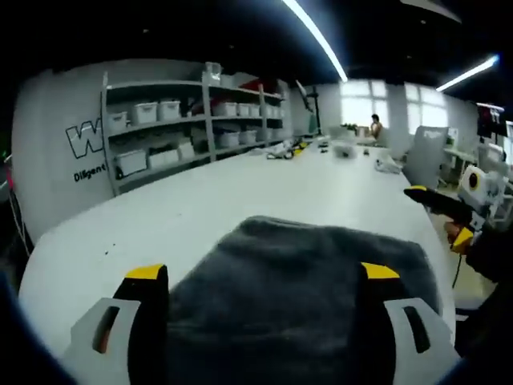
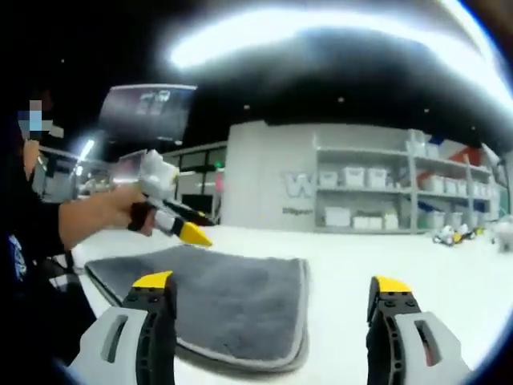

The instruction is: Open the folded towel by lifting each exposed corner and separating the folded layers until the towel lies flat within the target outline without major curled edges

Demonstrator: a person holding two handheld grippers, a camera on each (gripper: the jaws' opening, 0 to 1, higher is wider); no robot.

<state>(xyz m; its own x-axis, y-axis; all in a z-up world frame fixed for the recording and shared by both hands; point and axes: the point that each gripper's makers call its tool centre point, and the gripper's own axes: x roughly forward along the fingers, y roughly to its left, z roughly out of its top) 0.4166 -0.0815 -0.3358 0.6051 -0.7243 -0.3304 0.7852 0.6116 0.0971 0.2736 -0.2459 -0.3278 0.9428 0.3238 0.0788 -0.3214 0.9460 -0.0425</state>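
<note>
The left tongs (image 1: 260,277) hang spread above the grey folded towel (image 1: 304,297), which lies flat on the white worktop (image 1: 200,200). The right tongs (image 2: 272,290), also spread, hover beside its bound edge, probably lining up a corner to lift.

Both tools gape wide: left tool (image 1: 260,281), right tool (image 2: 272,293).
</note>
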